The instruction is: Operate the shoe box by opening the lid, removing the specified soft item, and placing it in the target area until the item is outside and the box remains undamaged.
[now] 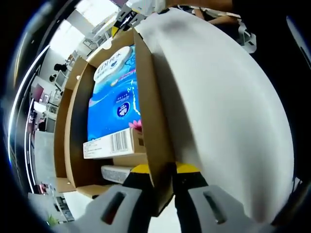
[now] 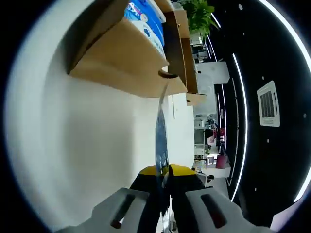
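The brown cardboard shoe box (image 1: 73,121) lies open toward me on a white table (image 1: 228,107). Inside it sits a blue soft tissue pack (image 1: 114,97) with a white barcode label (image 1: 109,144). One cardboard panel of the box (image 1: 148,107) runs down between the yellow pads of my left gripper (image 1: 163,179), which is shut on its edge. In the right gripper view the box (image 2: 126,58) lies at the top with the blue pack (image 2: 146,17) in it. My right gripper (image 2: 163,182) is shut on a thin shiny sheet (image 2: 161,136) seen edge-on, which reaches up to the box's rim.
The white table (image 2: 87,141) spreads wide beside the box. A green plant (image 2: 199,14) stands beyond the box, with desks and ceiling light strips (image 2: 243,97) further off. Shelving and office furniture (image 1: 48,82) lie past the box's far side.
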